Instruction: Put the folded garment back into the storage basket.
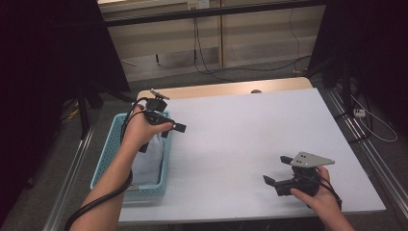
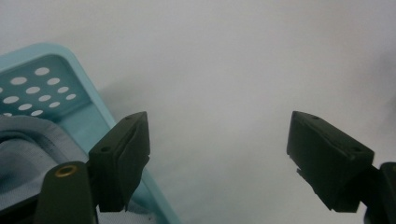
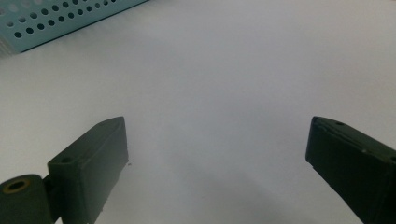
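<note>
A light blue perforated basket [image 1: 103, 159] stands at the table's left edge with a pale folded cloth [image 1: 149, 161] inside. My left gripper [image 1: 172, 131] hovers over the basket's right rim, pointing right across the white tabletop [image 1: 240, 130]. In the left gripper view its jaws [image 2: 219, 135] stand wide apart with nothing between them, above the basket [image 2: 70, 93] corner and the cloth [image 2: 23, 149]. My right gripper [image 1: 275, 169] rests low near the table's front right, pointing left. It is open [image 3: 217, 135] over bare white surface, with the basket [image 3: 56, 18] far off.
A wooden strip [image 1: 226, 88] runs along the table's far edge. Cables [image 1: 202, 53] and stand legs lie on the floor beyond. Metal rails [image 1: 365, 144] flank both sides of the table.
</note>
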`<state>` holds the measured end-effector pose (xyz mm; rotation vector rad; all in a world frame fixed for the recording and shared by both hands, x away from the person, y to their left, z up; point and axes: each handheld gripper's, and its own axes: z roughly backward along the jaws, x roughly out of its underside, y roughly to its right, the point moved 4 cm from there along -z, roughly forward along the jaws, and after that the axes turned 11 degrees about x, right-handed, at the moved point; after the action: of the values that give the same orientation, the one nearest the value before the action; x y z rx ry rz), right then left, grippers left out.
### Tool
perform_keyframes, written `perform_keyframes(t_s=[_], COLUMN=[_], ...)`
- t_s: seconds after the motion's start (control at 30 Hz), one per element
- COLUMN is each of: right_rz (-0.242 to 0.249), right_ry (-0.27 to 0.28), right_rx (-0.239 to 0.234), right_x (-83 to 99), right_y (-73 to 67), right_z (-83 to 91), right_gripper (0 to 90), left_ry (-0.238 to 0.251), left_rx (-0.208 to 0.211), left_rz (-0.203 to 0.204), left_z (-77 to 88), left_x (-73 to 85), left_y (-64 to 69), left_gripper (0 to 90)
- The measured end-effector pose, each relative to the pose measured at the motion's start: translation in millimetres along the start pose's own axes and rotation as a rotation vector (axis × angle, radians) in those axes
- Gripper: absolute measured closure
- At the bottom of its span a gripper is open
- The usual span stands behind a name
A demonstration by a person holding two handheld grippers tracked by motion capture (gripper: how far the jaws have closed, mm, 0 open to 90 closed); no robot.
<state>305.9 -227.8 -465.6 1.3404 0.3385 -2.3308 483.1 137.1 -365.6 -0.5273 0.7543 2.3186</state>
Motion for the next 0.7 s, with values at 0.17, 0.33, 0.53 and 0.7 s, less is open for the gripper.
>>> perform_keyframes(t_s=[0.17, 0.33, 0.53, 0.7], right_rz=[-0.006, -0.003, -0.006, -0.005], right_ry=[0.002, -0.001, -0.002, -0.002], right_rx=[0.001, -0.001, 0.001, 0.001], right_x=[0.2, 0.8, 0.7, 1.2], right_y=[2.4, 2.8, 4.2, 5.7], right_z=[1.1, 0.8, 1.4, 1.7], right_gripper=[5.1, 5.1, 5.1, 5.0], left_ry=[-0.011, -0.014, -0.026, -0.036], left_rx=[0.017, 0.031, 0.061, 0.071], left_rz=[-0.015, -0.028, -0.056, -0.082], left_z=[-3.4, -7.7, -14.2, -19.3], left_x=[0.3, 1.3, 2.0, 1.8], left_y=[5.9, 11.8, 23.2, 31.9], left_gripper=[21.0, 20.4, 19.4, 18.8])
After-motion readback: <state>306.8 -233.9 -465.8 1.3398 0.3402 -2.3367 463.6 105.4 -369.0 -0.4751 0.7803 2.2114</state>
